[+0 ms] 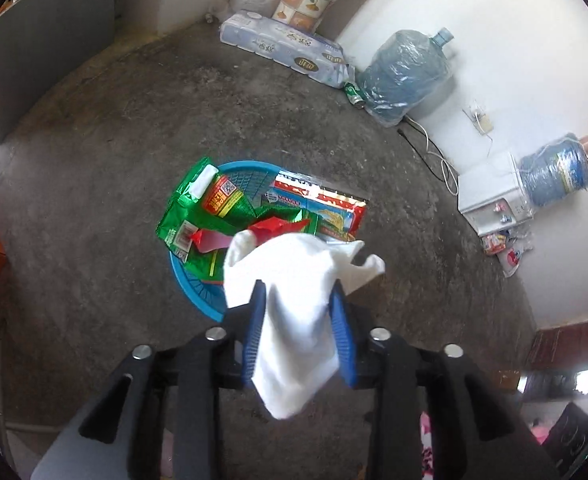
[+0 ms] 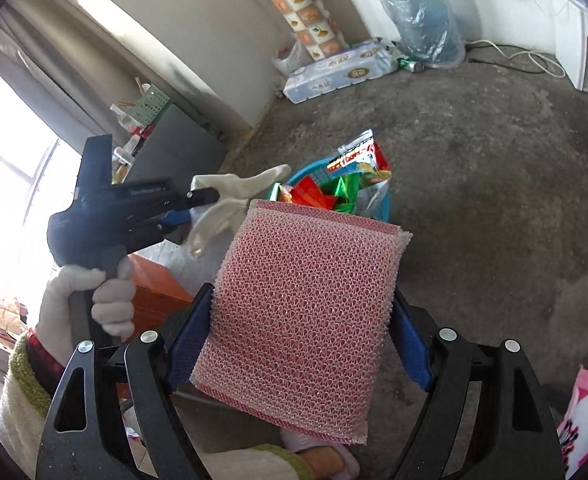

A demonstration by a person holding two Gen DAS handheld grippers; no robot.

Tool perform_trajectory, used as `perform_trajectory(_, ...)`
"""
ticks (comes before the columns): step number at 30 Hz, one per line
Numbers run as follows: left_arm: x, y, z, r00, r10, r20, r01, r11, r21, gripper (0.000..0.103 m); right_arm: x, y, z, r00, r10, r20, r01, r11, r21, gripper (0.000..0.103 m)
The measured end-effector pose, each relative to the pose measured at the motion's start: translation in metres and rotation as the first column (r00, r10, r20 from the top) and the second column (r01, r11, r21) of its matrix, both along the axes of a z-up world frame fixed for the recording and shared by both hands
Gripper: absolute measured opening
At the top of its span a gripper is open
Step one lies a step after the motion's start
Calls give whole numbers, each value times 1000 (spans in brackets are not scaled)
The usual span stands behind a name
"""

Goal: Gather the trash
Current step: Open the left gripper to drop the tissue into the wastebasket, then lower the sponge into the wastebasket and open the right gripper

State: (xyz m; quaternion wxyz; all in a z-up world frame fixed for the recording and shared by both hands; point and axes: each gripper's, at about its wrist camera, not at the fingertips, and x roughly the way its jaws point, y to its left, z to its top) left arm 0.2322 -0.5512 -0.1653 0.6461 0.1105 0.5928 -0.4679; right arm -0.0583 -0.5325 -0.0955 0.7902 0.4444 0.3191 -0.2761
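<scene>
My left gripper [image 1: 298, 312] hangs over the blue basket [image 1: 197, 294] on the floor [image 1: 93, 160], pointing steeply down. Its jaws stand partly open with a white cloth [image 1: 294, 280] draped between them; the pads do not appear to press it, so I judge the cloth is loose and about to drop. The cloth is light, soft and limp: it folds wherever it is pinched, so any bunched fold serves as a hold, and it may snag on the ribbed pads on release.

My right gripper [image 2: 302, 320] has its jaws set wide and closed on a pink mesh scouring pad [image 2: 302, 304], gripped by its two long edges, with most of the pad standing beyond the jaws. The pad is light, springy and rough, so it holds well edge to edge and will not slip easily.

The basket already holds green and red foil wrappers [image 1: 197, 216] heaped above its rim. It lies just ahead of and below both grippers. The heap is loose and slippery, so added items may slide off
</scene>
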Motion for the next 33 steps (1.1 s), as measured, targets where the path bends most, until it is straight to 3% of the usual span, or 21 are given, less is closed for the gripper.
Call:
perform_trajectory(1, 4, -5, -6, 1000, 30, 5, -30, 1000, 3, 51, 2, -1, -3, 1000, 0, -10, 0, 1000, -1, 77)
perform_trajectory(2, 8, -7, -11, 999, 48, 4, -48, 999, 7, 53, 4, -2, -5, 1000, 2, -19, -3, 1000, -2, 77)
perform_trajectory(6, 22, 5, -10, 997, 70, -26, -70, 997, -12, 54, 18, -11, -14, 999, 20, -46, -21, 1000, -14, 77)
perform_trajectory(13, 44, 69, 55, 996, 48, 71, -43, 997, -58, 55, 107, -43, -45, 979, 164, -124, -170, 985, -40, 77)
perform_trajectory(16, 52, 123, 91, 994, 53, 97, -45, 995, -85, 55, 162, -59, -82, 947, 234, -222, -243, 970, -16, 77)
perform_trajectory(20, 59, 212, 132, 989, 97, 111, -83, 988, -129, 57, 224, -80, -146, 871, 294, -394, -300, 953, 47, 77)
perform_trajectory(22, 58, 262, 148, 975, 156, 159, -133, 981, -143, 58, 248, -89, -178, 826, 324, -461, -321, 943, 89, 77)
perform_trajectory(27, 54, 382, 163, 924, 348, 159, -318, 929, -190, 58, 274, -108, -239, 775, 347, -528, -293, 938, 187, 77)
perform_trajectory(30, 48, 437, 161, 873, 450, 186, -420, 889, -180, 58, 277, -112, -266, 769, 348, -536, -270, 937, 220, 76)
perform_trajectory(33, 45, 473, 152, 842, 515, 162, -493, 856, -158, 59, 279, -113, -283, 759, 337, -558, -253, 941, 225, 75)
